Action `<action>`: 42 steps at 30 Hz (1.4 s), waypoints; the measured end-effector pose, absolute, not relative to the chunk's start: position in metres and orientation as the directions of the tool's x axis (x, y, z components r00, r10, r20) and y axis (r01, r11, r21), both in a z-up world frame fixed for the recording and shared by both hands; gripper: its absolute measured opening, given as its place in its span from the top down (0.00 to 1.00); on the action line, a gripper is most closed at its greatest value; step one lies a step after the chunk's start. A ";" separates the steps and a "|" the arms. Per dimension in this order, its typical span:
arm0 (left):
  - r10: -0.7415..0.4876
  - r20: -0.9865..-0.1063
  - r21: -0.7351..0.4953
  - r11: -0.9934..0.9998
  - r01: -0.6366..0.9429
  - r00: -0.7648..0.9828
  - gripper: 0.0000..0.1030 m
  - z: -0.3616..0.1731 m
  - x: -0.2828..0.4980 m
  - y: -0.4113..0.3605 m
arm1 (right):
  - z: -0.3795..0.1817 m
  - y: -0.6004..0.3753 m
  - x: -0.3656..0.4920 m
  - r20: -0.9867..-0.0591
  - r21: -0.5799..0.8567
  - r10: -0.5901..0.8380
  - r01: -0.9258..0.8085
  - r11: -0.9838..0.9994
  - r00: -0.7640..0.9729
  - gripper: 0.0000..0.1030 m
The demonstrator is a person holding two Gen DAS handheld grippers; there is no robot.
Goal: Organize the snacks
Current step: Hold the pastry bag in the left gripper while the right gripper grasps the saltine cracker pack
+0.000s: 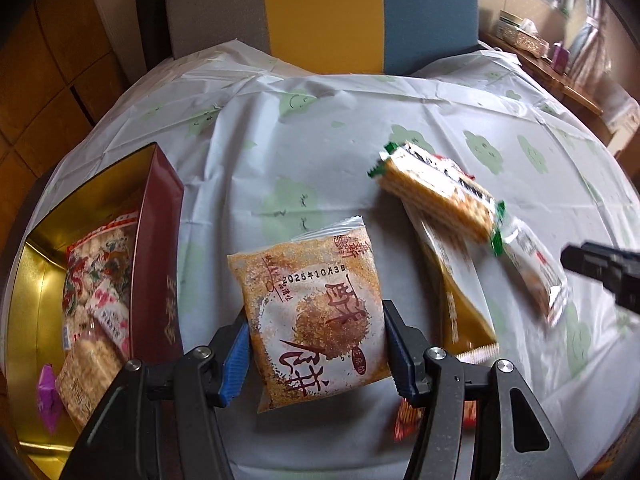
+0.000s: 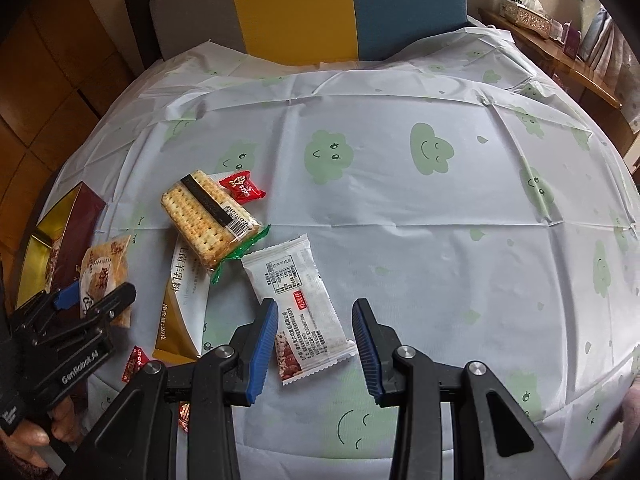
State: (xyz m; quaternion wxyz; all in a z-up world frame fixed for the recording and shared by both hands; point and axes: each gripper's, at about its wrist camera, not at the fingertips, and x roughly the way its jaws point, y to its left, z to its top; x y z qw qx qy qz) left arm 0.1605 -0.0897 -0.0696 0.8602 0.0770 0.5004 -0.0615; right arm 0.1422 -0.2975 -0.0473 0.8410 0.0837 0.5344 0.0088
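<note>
My left gripper (image 1: 316, 344) is shut on an orange pastry packet (image 1: 312, 312) with red characters, held above the table next to the open tin (image 1: 160, 240), maroon outside and gold inside, with several snacks in it. From the right wrist view the left gripper (image 2: 96, 296) grips that packet (image 2: 105, 276) beside the tin (image 2: 76, 220). My right gripper (image 2: 316, 344) is open over a white nut-bar packet (image 2: 300, 304) lying between its fingers. A cracker pack (image 2: 204, 220), a white-and-gold packet (image 2: 184, 312) and a red candy (image 2: 241, 188) lie on the table.
The table has a white cloth with green smiling clouds (image 2: 400, 220). Two small red candies (image 2: 134, 362) lie near the front edge. A grey, yellow and blue chair back (image 2: 320, 8) stands behind the table. A wooden shelf (image 2: 560, 60) runs at far right.
</note>
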 end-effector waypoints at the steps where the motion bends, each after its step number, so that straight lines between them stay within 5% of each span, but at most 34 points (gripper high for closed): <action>1: -0.031 -0.871 0.070 0.980 0.187 0.491 0.42 -0.072 0.157 -0.089 | -0.047 -0.298 0.141 -0.896 0.150 0.103 0.076 0.986 0.431 0.62; 27: -0.068 -0.832 0.070 0.971 0.227 0.550 0.42 -0.083 0.130 -0.083 | -0.042 -0.297 0.141 -0.855 0.209 0.159 0.049 0.977 0.493 0.62; 35: -0.079 -0.826 0.066 0.970 0.235 0.558 0.42 -0.082 0.127 -0.082 | -0.030 -0.270 0.156 -0.843 0.240 0.261 -0.106 0.965 0.469 0.62; 38: -0.082 -0.826 0.062 0.970 0.234 0.557 0.42 -0.081 0.128 -0.082 | -0.026 -0.251 0.174 -0.845 0.203 0.271 -0.192 0.960 0.461 0.42; 42: -0.086 -0.826 0.057 0.970 0.235 0.557 0.42 -0.082 0.128 -0.081 | -0.035 -0.230 0.204 -0.867 0.172 0.276 -0.269 0.948 0.416 0.40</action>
